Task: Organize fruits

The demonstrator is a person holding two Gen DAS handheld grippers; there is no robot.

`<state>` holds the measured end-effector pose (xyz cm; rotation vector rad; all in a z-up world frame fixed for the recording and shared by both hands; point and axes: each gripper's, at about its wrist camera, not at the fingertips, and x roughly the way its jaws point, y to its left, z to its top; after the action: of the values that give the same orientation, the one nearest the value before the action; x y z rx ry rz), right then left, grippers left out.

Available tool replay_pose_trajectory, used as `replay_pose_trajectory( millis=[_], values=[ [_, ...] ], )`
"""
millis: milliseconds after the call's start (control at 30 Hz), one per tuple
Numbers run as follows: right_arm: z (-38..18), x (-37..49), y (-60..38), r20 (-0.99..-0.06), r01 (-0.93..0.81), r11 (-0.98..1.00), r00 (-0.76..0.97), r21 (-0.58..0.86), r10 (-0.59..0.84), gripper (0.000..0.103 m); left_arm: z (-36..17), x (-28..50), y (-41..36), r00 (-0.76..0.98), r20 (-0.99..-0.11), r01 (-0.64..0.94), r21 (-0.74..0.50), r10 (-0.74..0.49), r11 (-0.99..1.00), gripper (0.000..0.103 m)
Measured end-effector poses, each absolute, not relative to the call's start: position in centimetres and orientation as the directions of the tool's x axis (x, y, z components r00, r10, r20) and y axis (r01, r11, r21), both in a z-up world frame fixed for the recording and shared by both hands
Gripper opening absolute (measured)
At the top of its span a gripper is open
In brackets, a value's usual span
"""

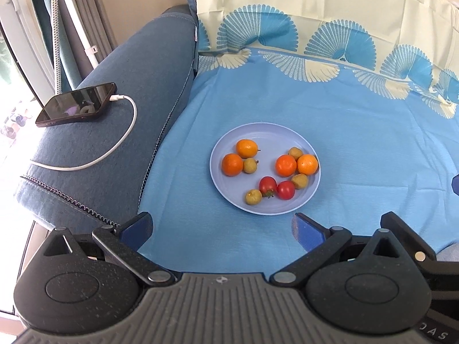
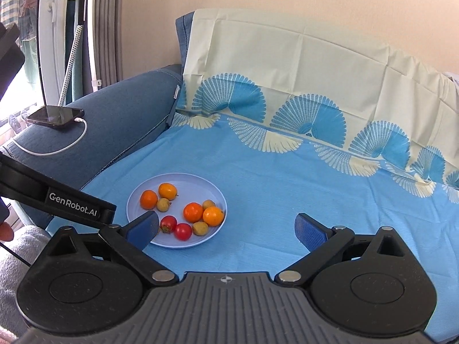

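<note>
**Plate dead ahead of left claw, off to the left of right claw**

Left wrist view: left claw [image 1: 222, 228] spread wide, empty. Plate [image 1: 229, 197] lies straight ahead on the blue sheet [image 1: 358, 149], centred between the fingers. Tomatoes [image 1: 276, 187] at the plate's near edge, oranges [image 1: 297, 164] behind them.

Right wrist view: right claw [image 2: 226, 229] also apart, empty. Plate [image 2: 137, 197] sits ahead-left, just past the left finger. Judgement: left claw has the straighter line in.

Bare sheet [image 1: 358, 143] surrounds plate [image 1: 229, 200]; sofa arm [image 1: 114, 143] flanks its left.
</note>
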<state>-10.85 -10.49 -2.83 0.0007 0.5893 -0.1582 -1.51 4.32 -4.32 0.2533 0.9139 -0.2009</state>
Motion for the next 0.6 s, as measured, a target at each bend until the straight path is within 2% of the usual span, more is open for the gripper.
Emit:
replay_pose_trajectory(
  millis=[600],
  values=[
    [-2.56,-11.15,-10.21,-0.543,0.150,0.987,0.825,-0.057,-0.156,0.102,-4.01,-1.63,4.32,0.600,-0.798,0.281,0.135,-0.064,0.950,0.103]
  ],
)
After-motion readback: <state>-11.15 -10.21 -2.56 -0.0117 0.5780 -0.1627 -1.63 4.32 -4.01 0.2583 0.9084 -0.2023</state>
